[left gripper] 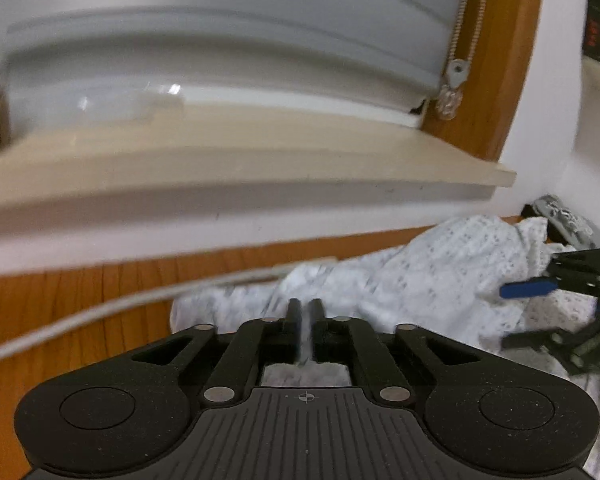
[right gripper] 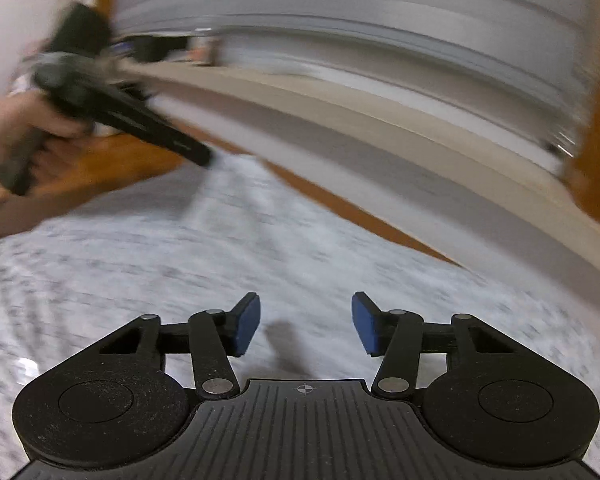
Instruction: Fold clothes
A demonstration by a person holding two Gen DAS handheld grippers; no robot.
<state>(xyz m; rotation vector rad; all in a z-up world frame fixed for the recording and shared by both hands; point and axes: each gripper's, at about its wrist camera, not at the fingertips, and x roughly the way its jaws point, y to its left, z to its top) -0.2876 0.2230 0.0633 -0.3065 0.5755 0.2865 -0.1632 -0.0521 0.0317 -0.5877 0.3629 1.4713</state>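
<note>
A white eyelet garment (left gripper: pixel 440 272) lies crumpled on a wooden table (left gripper: pixel 60 300); in the right wrist view it spreads wide under the camera (right gripper: pixel 180 248). My left gripper (left gripper: pixel 305 320) has its black fingers almost together, pinching a thin fold of the white cloth at the garment's left edge. A hand holds that left gripper (right gripper: pixel 204 158) at the upper left of the right wrist view. My right gripper (right gripper: pixel 306 326) hovers over the cloth with its blue pads (right gripper: pixel 247 328) well apart and nothing pressed between them. It also shows as the right gripper (left gripper: pixel 504 316) at the garment's right end.
A beige window sill (left gripper: pixel 260 152) overhangs the table's far edge, with grey blinds and a bead chain (left gripper: pixel 472 20) above. A white cable (left gripper: pixel 100 312) runs across the wood at left. A grey patterned item (left gripper: pixel 568 216) lies behind the garment at far right.
</note>
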